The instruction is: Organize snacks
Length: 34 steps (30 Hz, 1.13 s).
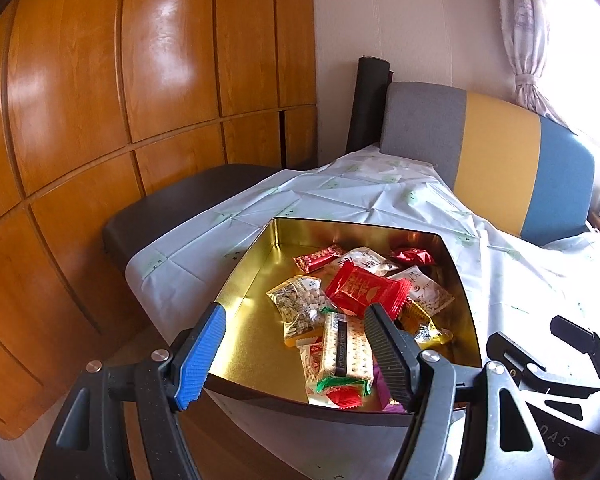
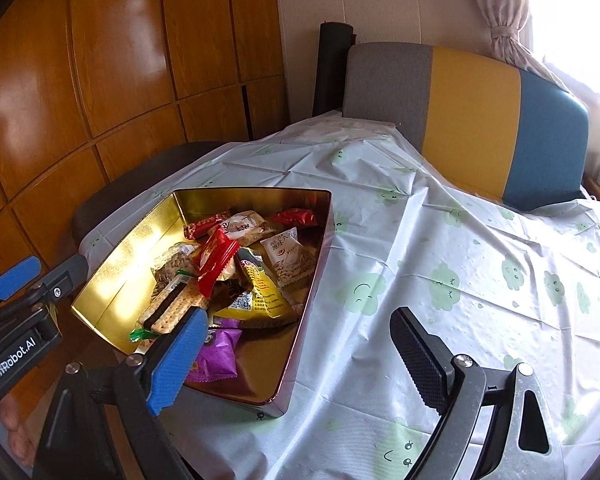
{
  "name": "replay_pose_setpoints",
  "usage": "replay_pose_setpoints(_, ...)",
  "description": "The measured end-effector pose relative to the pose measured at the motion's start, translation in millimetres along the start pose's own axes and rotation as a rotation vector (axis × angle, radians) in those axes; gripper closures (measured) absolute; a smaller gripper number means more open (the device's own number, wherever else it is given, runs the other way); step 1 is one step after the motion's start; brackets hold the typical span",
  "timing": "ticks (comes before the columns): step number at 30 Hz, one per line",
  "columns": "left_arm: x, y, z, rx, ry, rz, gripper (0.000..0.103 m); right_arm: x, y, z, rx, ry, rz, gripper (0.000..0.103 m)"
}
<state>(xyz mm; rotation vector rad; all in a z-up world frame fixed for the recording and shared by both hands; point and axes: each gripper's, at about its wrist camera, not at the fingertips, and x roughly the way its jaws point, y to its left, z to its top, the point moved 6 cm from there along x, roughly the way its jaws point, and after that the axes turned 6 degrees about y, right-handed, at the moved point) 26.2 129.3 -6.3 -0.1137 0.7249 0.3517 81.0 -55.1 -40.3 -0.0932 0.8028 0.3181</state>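
Cloud-print cloth [image 2: 440, 264] covers the counter. Nearest, both grippers, left [image 1: 296, 344] and right [image 2: 300, 344], hang with jaws wide and empty. Beyond them the gold tin [image 1: 256, 280] already holds the snacks [image 1: 360, 292]; gathering looks finished, so closing or moving the tin likely follows.

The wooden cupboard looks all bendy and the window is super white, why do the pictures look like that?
In the left wrist view the fisheye lens bows the cupboard panels, and the window is washed out white by daylight. In the right wrist view the cupboard curves the same way, the window glares again, and light bounces bright off the gold tin wall.
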Motion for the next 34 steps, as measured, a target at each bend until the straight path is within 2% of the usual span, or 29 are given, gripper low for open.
replay_pose_setpoints(28,-2.0,7.6,-2.4,-0.014,0.005,0.004,0.031,0.8,8.3,-2.3,-0.014,-0.008,-0.001,0.010)
replay_pose_setpoints(34,-3.0,7.1,-2.7,-0.012,-0.017,0.004,0.032,2.5,1.6,-3.8,-0.003,-0.004,-0.007,0.010)
